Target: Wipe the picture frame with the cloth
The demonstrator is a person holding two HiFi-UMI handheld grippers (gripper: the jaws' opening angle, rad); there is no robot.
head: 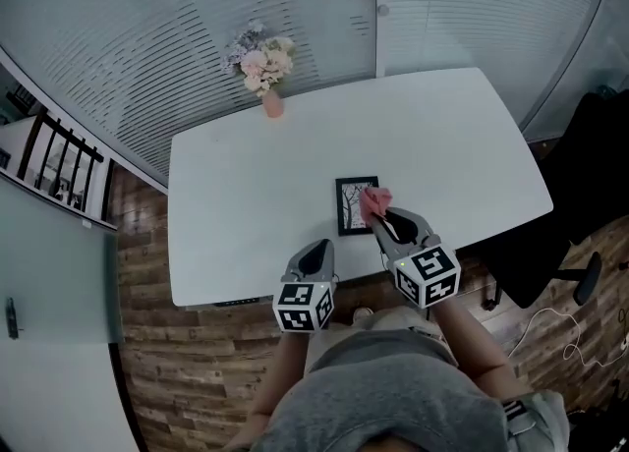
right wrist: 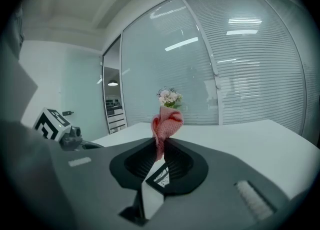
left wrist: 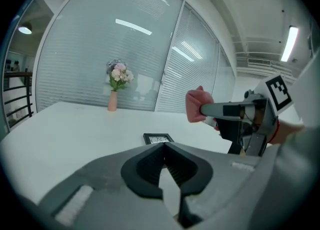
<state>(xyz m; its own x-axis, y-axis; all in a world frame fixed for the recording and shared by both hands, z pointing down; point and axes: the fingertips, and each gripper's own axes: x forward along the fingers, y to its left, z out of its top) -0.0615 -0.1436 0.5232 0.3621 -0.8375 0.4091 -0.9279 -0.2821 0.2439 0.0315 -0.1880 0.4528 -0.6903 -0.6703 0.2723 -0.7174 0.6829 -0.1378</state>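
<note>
Picture frame (head: 356, 204) lies flat on the white table (head: 246, 195), near its front edge. Pink cloth (head: 374, 202) overlaps the frame's 3 o'clock side (probably lifted off it, judging from the left gripper view), pinched tight in the right gripper (head: 378, 216). Left gripper (head: 316, 249) sits at the frame's 7 o'clock, jaws together, nothing between them. Flower vase (head: 265, 67) at 11 o'clock, well apart.

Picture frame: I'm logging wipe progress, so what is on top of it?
Nothing rests on the picture frame. The pink cloth, pinched in the right tongs, hangs above its far right corner, covering that corner in the head view.
</note>
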